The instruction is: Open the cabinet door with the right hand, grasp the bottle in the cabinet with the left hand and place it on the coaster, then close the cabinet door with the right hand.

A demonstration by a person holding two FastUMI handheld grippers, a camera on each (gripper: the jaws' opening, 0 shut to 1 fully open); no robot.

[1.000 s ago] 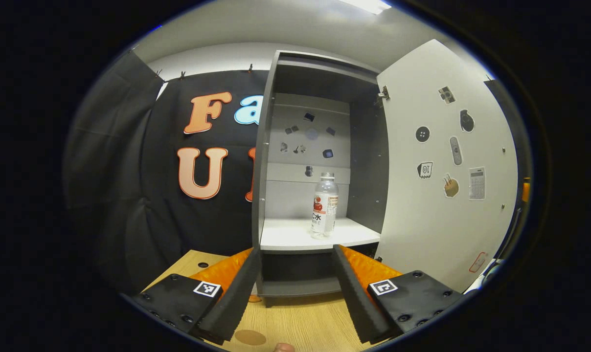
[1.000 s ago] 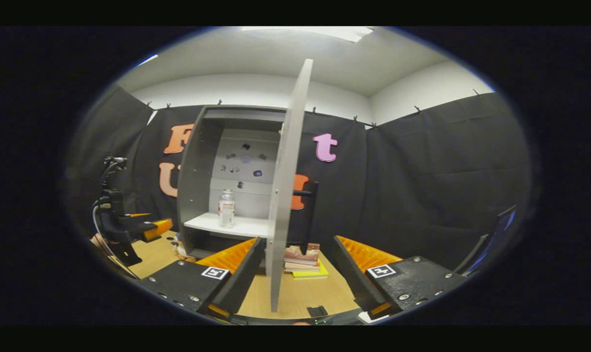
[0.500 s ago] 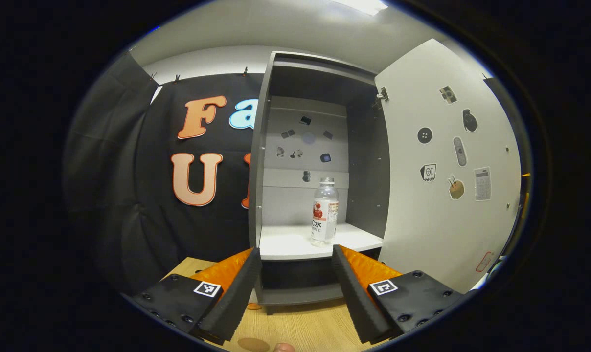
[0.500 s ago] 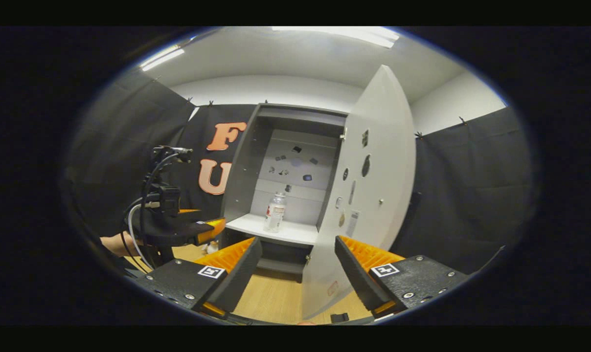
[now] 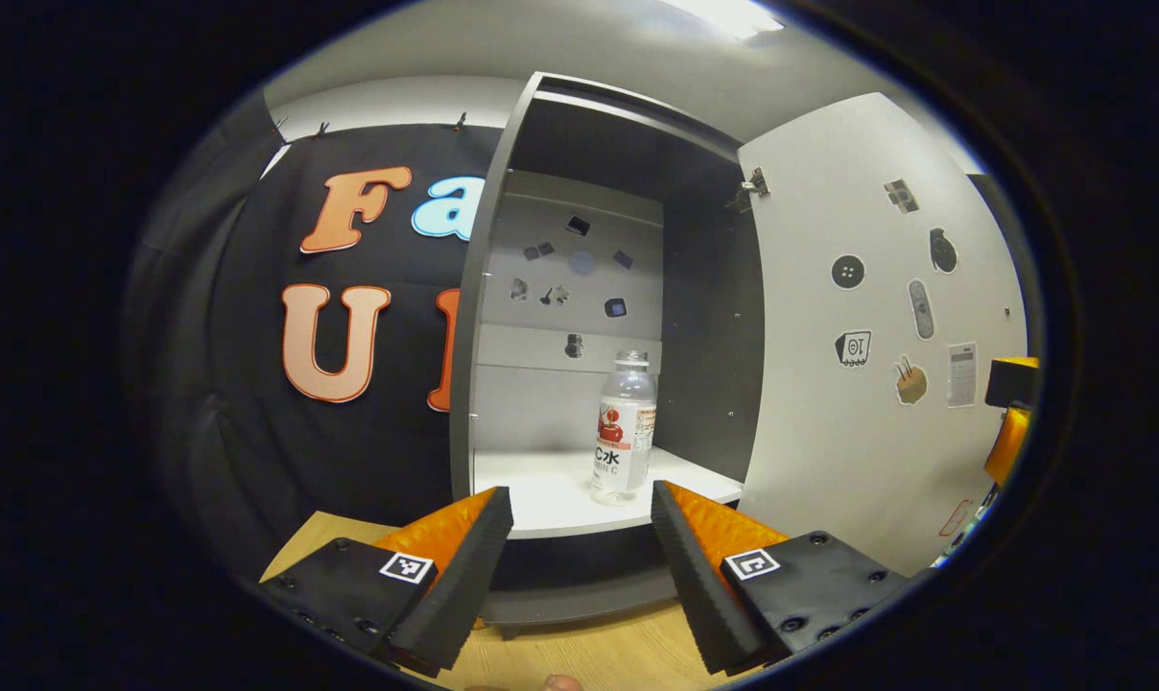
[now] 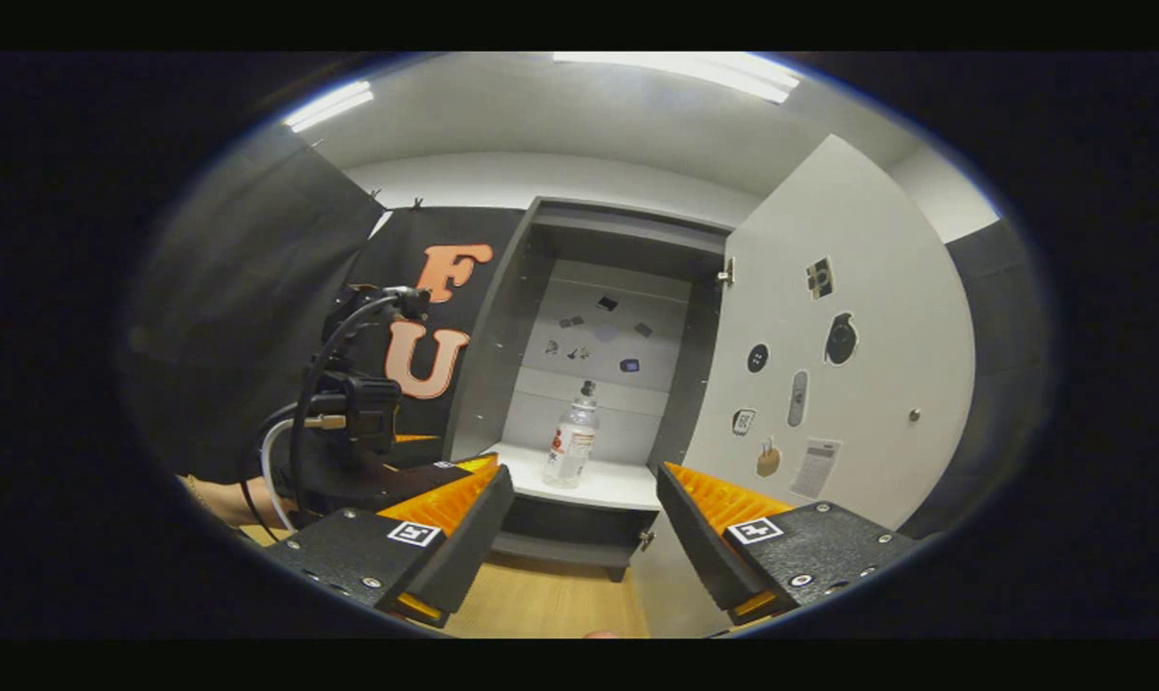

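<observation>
**Q:** Left gripper view: what is the configuration, and why?

**A:** The left gripper (image 5: pixel 579 504) has its jaws spread wide and holds nothing. It is aimed into the open cabinet (image 5: pixel 484 317), with the water bottle (image 5: pixel 623 429) framed just above the gap between the fingers. The bottle stands upright on the white shelf (image 5: pixel 541 489), toward the right side of the compartment and apart from the gripper. In my judgement the jaws are spread so that they can pass around the bottle body. The cabinet door (image 5: pixel 877 336) is swung far out to the right, which leaves the approach path clear. The cabinet rests on a wooden tabletop (image 5: pixel 579 653). I cannot locate the coaster here.

**Q:** Right gripper view: same question.

**A:** The right gripper (image 6: pixel 584 518) is also released, jaws apart, grasping nothing. It is clear of the door (image 6: pixel 848 384), which stands open with its sticker-covered inner face turned toward the camera. The opening step therefore appears complete. The bottle (image 6: pixel 572 448) is upright on the shelf (image 6: pixel 618 485). The left gripper (image 6: pixel 416 480), with its cabled camera mount, sits at lower left beside the cabinet front, short of the shelf, with part of the person's arm (image 6: pixel 220 499) behind it.

**Q:** Required next action?

**A:** Probably advance the left gripper until the bottle sits between its fingers, then clench.
</observation>
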